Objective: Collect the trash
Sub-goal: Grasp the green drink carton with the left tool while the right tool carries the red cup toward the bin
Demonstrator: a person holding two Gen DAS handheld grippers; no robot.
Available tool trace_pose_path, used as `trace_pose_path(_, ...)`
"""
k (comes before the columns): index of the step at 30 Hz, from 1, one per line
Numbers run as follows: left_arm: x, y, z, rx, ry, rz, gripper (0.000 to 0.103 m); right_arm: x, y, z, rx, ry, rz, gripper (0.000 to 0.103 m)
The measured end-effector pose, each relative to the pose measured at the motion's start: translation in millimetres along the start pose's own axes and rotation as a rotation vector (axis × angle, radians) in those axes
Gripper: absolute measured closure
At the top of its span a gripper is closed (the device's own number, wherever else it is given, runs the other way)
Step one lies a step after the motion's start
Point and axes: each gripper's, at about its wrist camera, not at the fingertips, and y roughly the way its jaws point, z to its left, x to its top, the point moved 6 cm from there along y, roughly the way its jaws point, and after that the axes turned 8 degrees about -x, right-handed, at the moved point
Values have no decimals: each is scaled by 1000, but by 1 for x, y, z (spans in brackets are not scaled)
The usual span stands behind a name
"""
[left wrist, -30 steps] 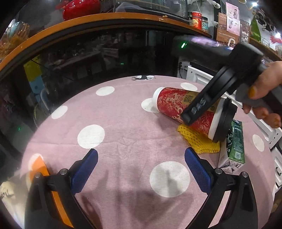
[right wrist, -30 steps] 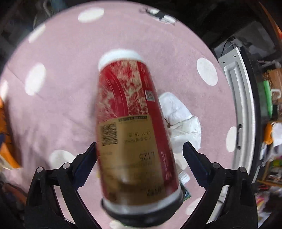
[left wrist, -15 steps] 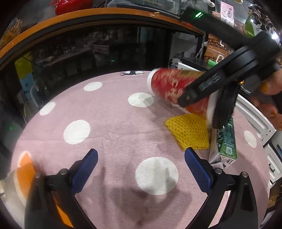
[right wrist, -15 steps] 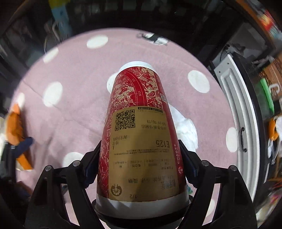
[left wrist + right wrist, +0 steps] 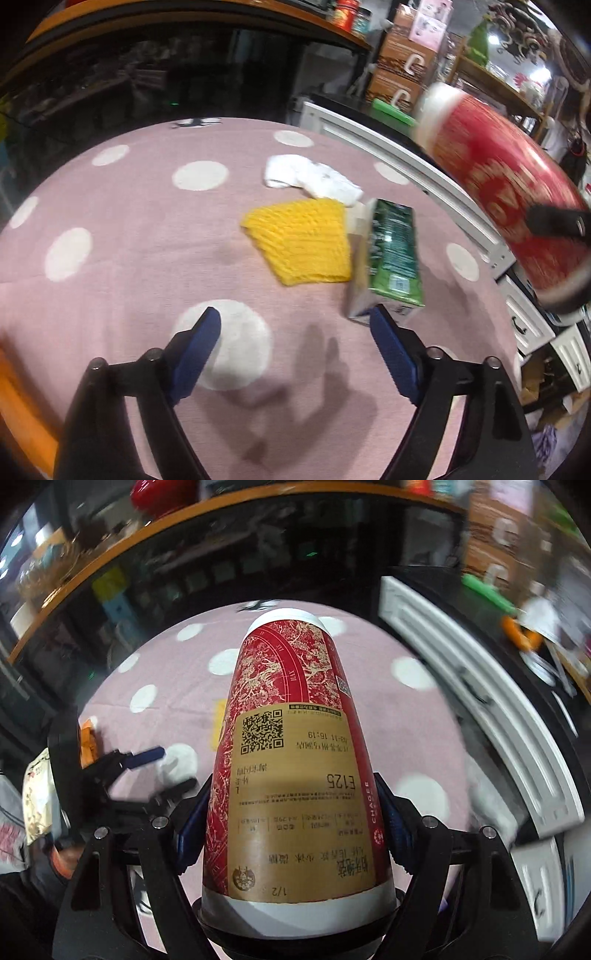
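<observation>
My right gripper (image 5: pixel 291 812) is shut on a tall red paper cup (image 5: pixel 295 760) with a gold label, held lid end toward the camera above the pink dotted tablecloth (image 5: pixel 424 731). In the left wrist view the cup (image 5: pixel 509 192) is a blur in the air at the right. My left gripper (image 5: pixel 295 332) hovers low over the tablecloth (image 5: pixel 129 258), its jaws closing with nothing between them. Its right fingertip is beside a green drink carton (image 5: pixel 391 254). A yellow foam net (image 5: pixel 303 240) lies just beyond, and a crumpled white tissue (image 5: pixel 314 181) behind it.
A white cabinet (image 5: pixel 406 155) runs along the table's right side. A dark glass counter with an orange rim (image 5: pixel 184 74) stands behind, and cardboard boxes (image 5: pixel 402 62) are stacked at the back right. An orange object (image 5: pixel 86 738) lies at the table's left edge.
The right gripper shut on the cup, lifted it off the table and carried it right, uncovering the white tissue. The left gripper moved nearer the yellow net and carton, and its jaws narrowed.
</observation>
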Motion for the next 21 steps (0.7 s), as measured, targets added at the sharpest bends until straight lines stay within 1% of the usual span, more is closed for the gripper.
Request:
trace_pose_path(3,7,7,-16,-43,35,21,23,-33,-16,-21,-37,47,-30,25)
trace_pose_path(5,17,22,-25,-47,56,82,23,-55,-22,-32,-48,79,-36,25)
trace_pose_path(7,27,33,-27,-13,46,126,23,-75,-25,-43,-57,110,-38,25)
trace_pose_path(8,32,39,-31,-26,54,148,23,-81,-25,-46,-55,122,-36,25)
trace_pose_path(9,37,48,-37,-45,75,187,23,-90,-25,-50,-46,141,-32,25)
trace_pose_path(11,43,61,-41,-38,92,228,23,-106,-26,-56,-38,172,-28,25)
trace_pose_path(12,47,70,-45,-45,97,260,25,-111,-25,-58,-36,182,-27,25)
trace_pose_path(14,49,82,-50,-54,97,295,30,-124,-26,-64,-32,212,-26,25)
trace_pose_path(16,52,90,-57,-25,129,300,32,-135,-28,-69,-36,231,-27,25)
trace_pose_path(17,51,96,-61,-2,167,308,33,-142,-30,-73,-35,241,-25,25)
trace_pose_path(18,50,101,-64,14,192,319,38,-145,-30,-75,-33,251,-24,25)
trace_pose_path(21,47,113,-69,30,210,352,47,-155,-30,-84,-40,277,-20,25)
